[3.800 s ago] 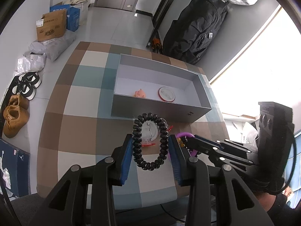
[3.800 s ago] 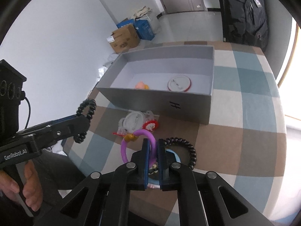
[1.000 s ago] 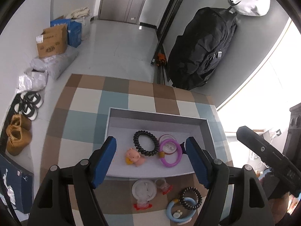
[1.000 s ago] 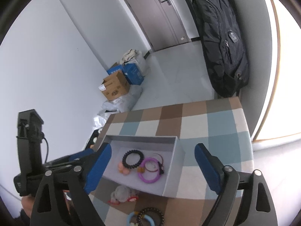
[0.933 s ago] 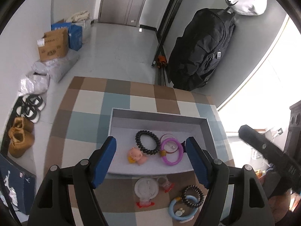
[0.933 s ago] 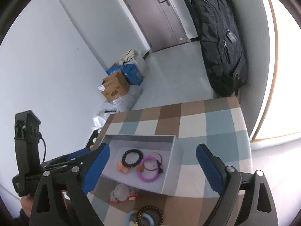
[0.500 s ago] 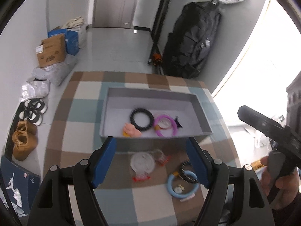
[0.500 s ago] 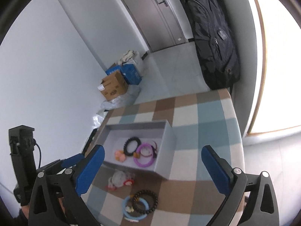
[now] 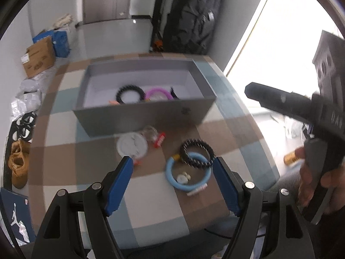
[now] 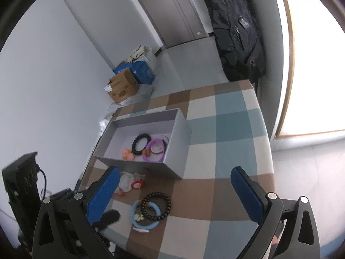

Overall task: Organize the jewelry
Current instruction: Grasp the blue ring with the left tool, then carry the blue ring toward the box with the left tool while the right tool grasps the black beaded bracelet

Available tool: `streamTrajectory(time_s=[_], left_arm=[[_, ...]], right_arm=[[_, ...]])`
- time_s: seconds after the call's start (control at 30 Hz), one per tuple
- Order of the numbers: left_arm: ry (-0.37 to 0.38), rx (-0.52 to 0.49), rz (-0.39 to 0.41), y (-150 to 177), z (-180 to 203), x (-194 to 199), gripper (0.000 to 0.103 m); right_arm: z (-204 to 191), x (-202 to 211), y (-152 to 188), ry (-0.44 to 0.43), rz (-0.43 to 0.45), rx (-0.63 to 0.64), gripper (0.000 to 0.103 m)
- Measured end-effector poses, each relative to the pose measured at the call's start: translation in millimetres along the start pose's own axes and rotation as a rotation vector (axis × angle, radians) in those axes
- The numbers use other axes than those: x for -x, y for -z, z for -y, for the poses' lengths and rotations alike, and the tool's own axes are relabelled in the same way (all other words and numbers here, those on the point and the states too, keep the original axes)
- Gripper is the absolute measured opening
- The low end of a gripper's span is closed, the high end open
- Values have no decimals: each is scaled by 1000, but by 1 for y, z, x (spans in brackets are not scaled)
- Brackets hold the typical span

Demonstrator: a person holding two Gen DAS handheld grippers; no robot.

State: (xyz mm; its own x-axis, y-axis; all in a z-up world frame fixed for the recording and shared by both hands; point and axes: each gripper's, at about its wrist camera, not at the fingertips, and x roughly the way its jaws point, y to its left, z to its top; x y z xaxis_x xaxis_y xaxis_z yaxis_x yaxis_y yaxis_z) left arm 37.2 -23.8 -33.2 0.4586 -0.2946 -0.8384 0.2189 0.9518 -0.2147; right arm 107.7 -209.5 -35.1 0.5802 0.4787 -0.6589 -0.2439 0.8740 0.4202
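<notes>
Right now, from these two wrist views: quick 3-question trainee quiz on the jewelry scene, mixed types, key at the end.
1. True or false: the purple ring lies inside the grey box.
2. Multiple choice: the dark bead bracelet on the cloth is A) inside the box, B) overlapping the blue ring, C) between the left gripper's pads.
3. Short answer: is either the left gripper or the right gripper holding anything?

Key: 1 true. 2 B. 3 No; both stand open and empty.
</notes>
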Motion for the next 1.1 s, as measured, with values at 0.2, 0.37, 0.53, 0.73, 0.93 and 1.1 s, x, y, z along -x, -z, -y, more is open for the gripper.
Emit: streamTrajectory(time_s=[0.2, 0.37, 0.53, 0.73, 0.93, 1.1], left_arm=[[-12, -95, -70, 11, 19, -21, 73], [-92, -163, -111, 16, 33, -36, 73], [-118, -183, -106, 15, 39, -45, 73], [-112, -168, -87, 11, 36, -40, 61], [-55, -161, -94, 9, 31, -43, 57], [8, -114, -52, -1, 22, -24, 57]], right_arm=[[3, 2, 0, -6, -3, -15, 103], [2, 2, 3, 5, -23, 0, 103], [9, 2, 3, 21, -30, -22, 103], [23, 3, 3, 42, -35, -76, 103], [28, 4, 2, 48, -39, -101, 103], [28, 4, 3, 45, -41, -103, 103]])
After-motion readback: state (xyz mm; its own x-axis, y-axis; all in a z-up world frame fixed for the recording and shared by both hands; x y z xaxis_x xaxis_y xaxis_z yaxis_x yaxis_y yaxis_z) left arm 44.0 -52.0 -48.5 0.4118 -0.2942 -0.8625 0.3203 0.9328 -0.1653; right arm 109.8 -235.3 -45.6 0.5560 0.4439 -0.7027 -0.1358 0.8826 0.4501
